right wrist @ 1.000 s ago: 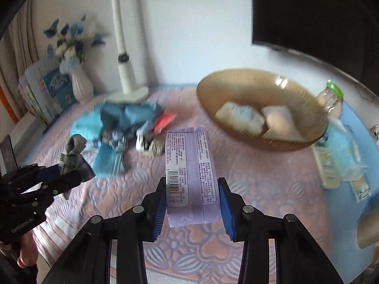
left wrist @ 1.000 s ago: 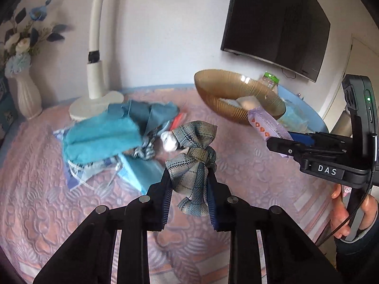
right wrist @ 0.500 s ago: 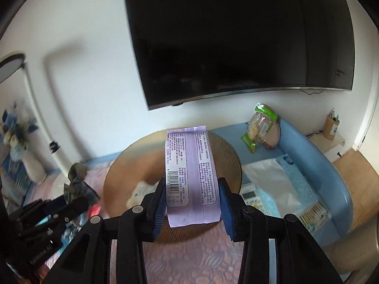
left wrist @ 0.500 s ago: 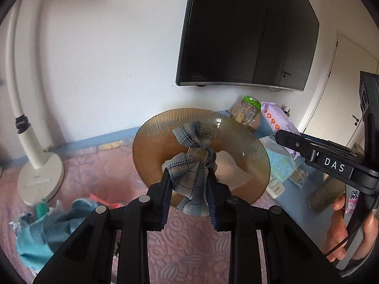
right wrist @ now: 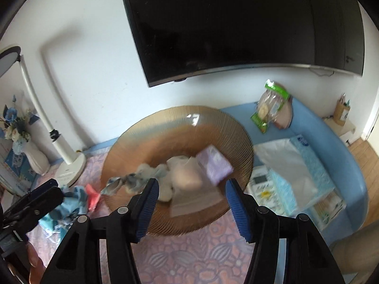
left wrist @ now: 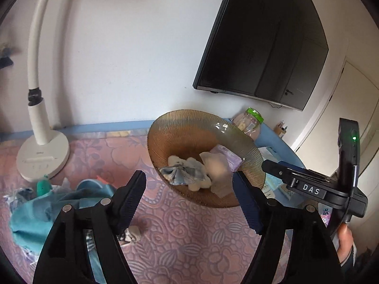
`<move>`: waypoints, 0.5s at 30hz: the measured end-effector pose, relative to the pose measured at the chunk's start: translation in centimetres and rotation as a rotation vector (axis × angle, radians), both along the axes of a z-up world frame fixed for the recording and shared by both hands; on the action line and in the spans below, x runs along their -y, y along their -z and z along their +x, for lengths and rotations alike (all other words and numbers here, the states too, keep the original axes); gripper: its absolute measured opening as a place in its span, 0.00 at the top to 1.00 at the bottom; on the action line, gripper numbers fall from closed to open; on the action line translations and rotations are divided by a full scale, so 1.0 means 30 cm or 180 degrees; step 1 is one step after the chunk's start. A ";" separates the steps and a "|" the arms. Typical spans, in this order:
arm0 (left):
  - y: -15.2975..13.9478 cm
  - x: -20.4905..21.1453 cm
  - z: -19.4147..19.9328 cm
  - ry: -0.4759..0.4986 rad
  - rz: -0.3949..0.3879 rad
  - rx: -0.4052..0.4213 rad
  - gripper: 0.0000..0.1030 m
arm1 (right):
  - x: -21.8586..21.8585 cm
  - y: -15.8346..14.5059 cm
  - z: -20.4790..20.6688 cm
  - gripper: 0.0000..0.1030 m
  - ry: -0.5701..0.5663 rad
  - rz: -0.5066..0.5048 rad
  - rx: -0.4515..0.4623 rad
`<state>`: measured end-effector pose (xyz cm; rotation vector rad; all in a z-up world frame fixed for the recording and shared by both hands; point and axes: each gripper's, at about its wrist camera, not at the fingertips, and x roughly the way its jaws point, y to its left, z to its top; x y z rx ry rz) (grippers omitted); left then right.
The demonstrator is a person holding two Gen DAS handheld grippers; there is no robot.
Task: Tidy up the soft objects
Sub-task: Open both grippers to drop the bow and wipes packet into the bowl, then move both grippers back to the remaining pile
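both grippers are hanging with their fingers spread wide and holding nothing. ahead of the left gripper (left wrist: 189, 201) the amber bowl (left wrist: 175, 123) is sitting tilted on the pink patterned surface (left wrist: 180, 236), and inside it, just beyond the fingertips, a plaid fabric bow (left wrist: 183, 174) is lying among pale cloth pieces with a purple packet (left wrist: 228, 157) behind them. from the right gripper (right wrist: 191, 203) the same purple packet (right wrist: 214, 164) is showing blurred just past the gap between the fingers, and the bow (right wrist: 132, 179) is draping over the near-left rim of the bowl (right wrist: 146, 123).

these things are looking light and limp, so they are likely giving under any pinch. the bow is best taken at its knotted middle, the packet across its flat sides, gently, since its wrapper is probably slippery.

to the left of the left fingers a heap of teal cloths (left wrist: 47, 210) is waiting on the surface, near a white lamp base (left wrist: 42, 158). both grippers are pointing forward and down toward the bowl, side by side, the right one's body (left wrist: 312, 189) crossing in from the right.
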<state>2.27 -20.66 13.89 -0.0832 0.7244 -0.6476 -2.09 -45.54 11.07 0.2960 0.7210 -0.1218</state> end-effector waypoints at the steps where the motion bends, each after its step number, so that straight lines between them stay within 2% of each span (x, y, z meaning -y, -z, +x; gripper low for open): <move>1: -0.021 -0.031 -0.027 -0.0018 0.0004 0.0057 0.28 | -0.013 -0.003 -0.009 0.44 -0.0032 0.0028 0.0000; 3: -0.070 -0.098 -0.092 -0.0087 0.0060 0.0233 0.28 | -0.057 -0.022 -0.034 0.44 -0.0103 0.0026 0.0042; 5: -0.119 -0.168 -0.155 -0.0160 0.0102 0.0383 0.28 | -0.117 -0.047 -0.058 0.40 -0.0197 0.0021 0.0120; 7: -0.162 -0.241 -0.209 -0.0281 0.0168 0.0499 0.19 | -0.173 -0.058 -0.072 0.34 -0.0318 0.0080 0.0185; 10: -0.210 -0.365 -0.276 -0.0524 0.0181 0.0595 0.14 | -0.287 -0.053 -0.084 0.29 -0.0523 0.0159 0.0214; 12: -0.222 -0.453 -0.317 -0.0649 0.0107 0.0637 0.12 | -0.367 -0.025 -0.082 0.29 -0.0656 0.0165 0.0169; 15: -0.179 -0.571 -0.364 -0.0959 0.0182 0.0647 0.01 | -0.488 0.057 -0.066 0.28 -0.0861 0.0127 0.0006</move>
